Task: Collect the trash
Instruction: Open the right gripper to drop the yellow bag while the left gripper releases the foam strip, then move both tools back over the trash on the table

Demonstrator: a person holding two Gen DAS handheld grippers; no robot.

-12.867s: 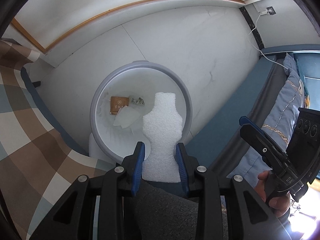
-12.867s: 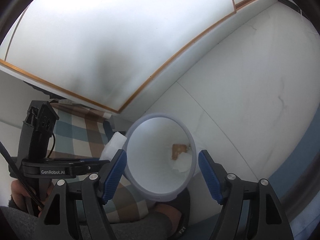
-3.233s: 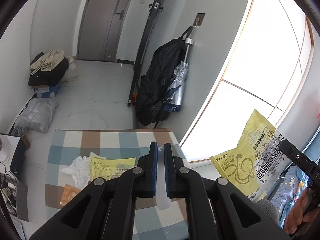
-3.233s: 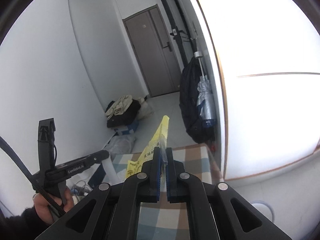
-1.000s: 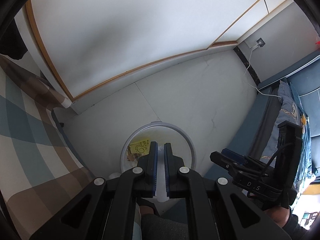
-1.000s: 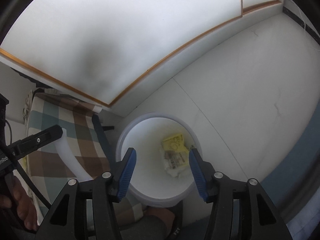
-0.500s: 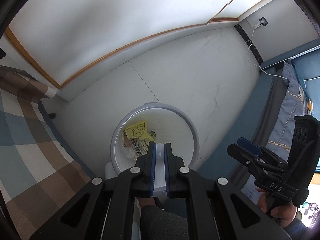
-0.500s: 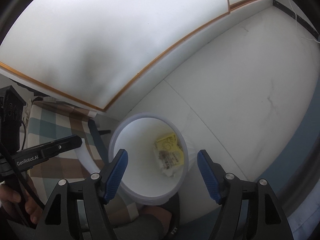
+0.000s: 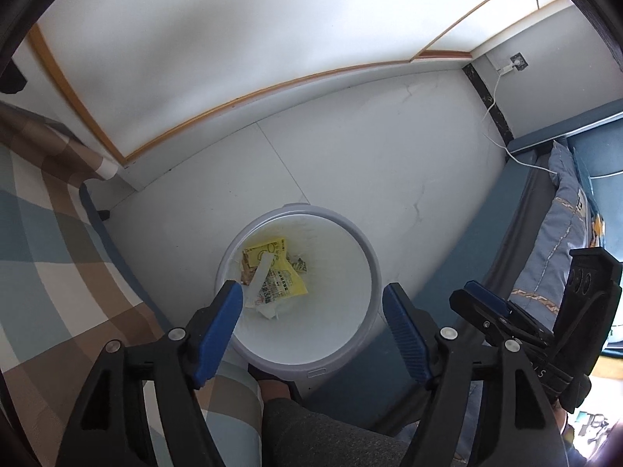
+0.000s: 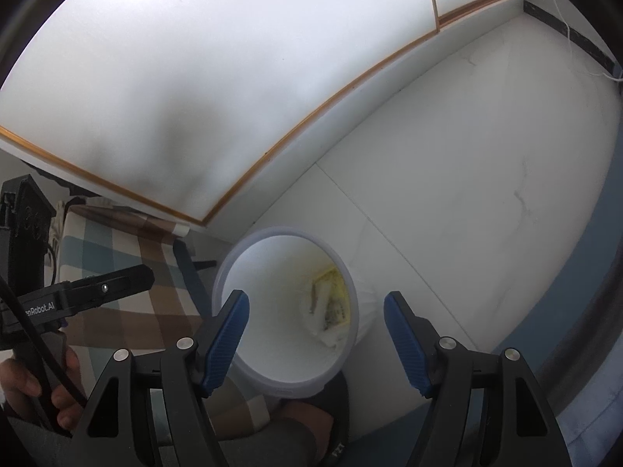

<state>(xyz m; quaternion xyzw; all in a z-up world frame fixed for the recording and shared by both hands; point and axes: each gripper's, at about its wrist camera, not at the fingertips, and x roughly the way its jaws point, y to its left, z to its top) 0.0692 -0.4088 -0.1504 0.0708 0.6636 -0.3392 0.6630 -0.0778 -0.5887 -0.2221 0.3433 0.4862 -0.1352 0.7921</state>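
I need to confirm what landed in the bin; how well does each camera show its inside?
Left wrist view: evenly lit, looks straight down into the bin; yellow wrapper and white strip sharp between the open left tongs. Right wrist view: window glare, oblique angle; wrapper dim and soft beyond the open right tongs.

A room in a home: pale tiled floor (image 9: 350, 148) across the middle, a checked tablecloth (image 9: 50, 233) at the left edge, a blue sofa with a patterned cushion (image 9: 560, 225) at right, and a white waste bin (image 9: 362, 334) at lower centre.
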